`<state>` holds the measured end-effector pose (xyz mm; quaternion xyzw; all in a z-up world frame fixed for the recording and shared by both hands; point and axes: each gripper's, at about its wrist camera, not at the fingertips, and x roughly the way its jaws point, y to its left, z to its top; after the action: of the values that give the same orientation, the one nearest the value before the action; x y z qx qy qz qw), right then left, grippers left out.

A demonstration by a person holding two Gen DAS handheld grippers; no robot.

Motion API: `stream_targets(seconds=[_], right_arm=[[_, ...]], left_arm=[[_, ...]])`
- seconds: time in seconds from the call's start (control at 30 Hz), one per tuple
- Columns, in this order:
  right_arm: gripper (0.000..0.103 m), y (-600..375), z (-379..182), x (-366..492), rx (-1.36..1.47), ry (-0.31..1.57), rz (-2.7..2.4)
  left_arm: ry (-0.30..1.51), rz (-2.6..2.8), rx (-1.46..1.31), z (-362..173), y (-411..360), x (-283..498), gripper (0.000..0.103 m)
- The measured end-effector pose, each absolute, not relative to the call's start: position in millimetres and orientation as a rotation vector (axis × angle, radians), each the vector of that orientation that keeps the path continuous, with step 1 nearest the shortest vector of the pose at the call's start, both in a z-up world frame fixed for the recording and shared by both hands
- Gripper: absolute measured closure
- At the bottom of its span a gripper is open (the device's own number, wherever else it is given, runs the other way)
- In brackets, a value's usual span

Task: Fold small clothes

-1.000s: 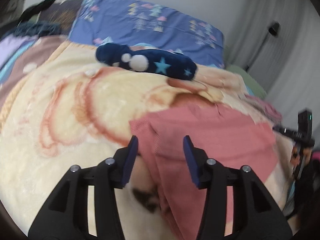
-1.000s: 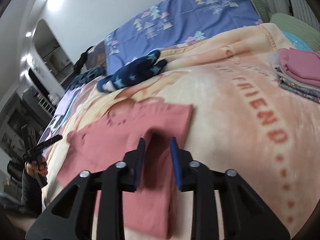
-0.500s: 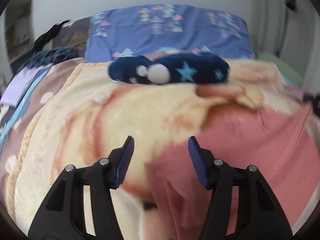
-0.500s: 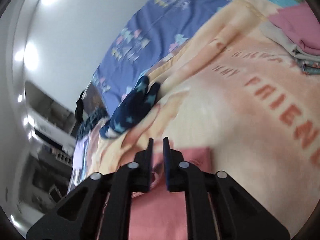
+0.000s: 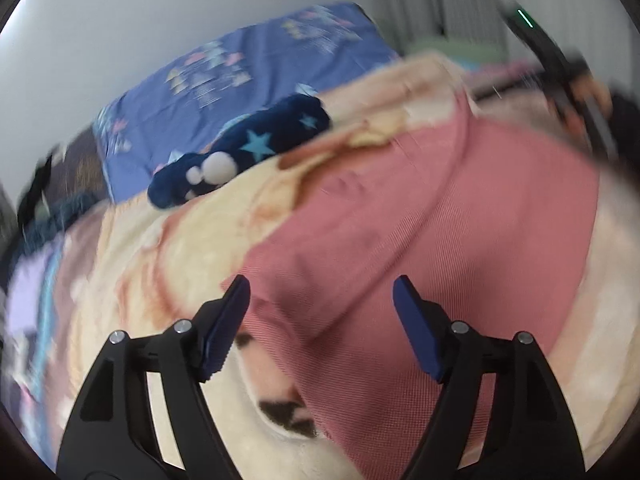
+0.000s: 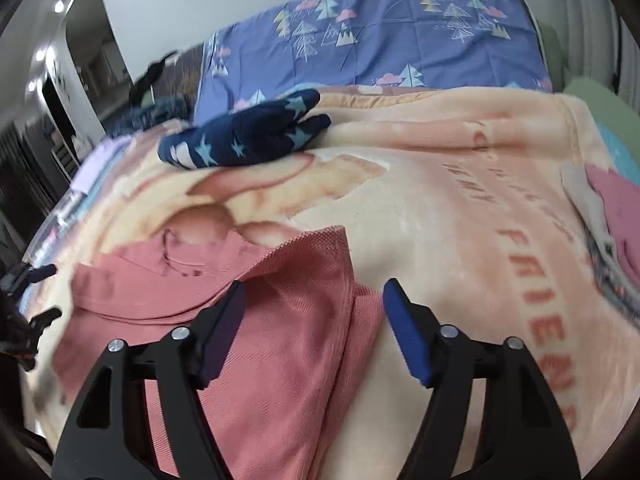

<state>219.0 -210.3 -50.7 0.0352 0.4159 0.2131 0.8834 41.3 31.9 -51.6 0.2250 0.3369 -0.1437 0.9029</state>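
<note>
A pink knitted shirt (image 5: 460, 240) lies partly folded on the cream blanket (image 5: 172, 264) that covers the bed. My left gripper (image 5: 322, 300) hovers over its near left edge; its jaws are opening and the cloth lies under them, with the pads clear of it. In the right wrist view the same pink shirt (image 6: 280, 344) shows a sleeve folded inward. My right gripper (image 6: 312, 304) is over that folded sleeve, its jaws opening wide and no longer pressing the cloth. The other gripper's tips (image 6: 36, 280) show at the far left.
A navy star-print garment (image 6: 248, 132) lies at the far side of the blanket, before a blue tree-print pillow (image 6: 380, 40). A stack of folded clothes (image 6: 612, 208) sits at the right. The blanket (image 6: 460, 208) carries red lettering.
My right gripper was nearly shut on the pink sleeve half a second ago; it has let go and spread wide. My left gripper widened, rolled and shifted sideways over the shirt.
</note>
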Motion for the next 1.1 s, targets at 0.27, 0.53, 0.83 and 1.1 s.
stream_targets(seconds=[0.27,0.53,0.83,1.1], right_arm=[[0.088,-223,-76,263,0.293,0.931,0.349],[0.070,-244,-76,259,0.412,0.935,0.409],[0.101,-221,-65,259,0.352,0.896,0.446],[0.099,-241,-60,266,0.396,0.862,0.358]], left_arm=[[0.670,0.083,0.569,-68,47,131,0.027],[0.805,-0.084,0.098,-56,107,156,0.024],[0.815,-0.175,-0.058,-66,104,163,0.098],[0.756,-0.143,-0.009,-49,99,174,0.097]])
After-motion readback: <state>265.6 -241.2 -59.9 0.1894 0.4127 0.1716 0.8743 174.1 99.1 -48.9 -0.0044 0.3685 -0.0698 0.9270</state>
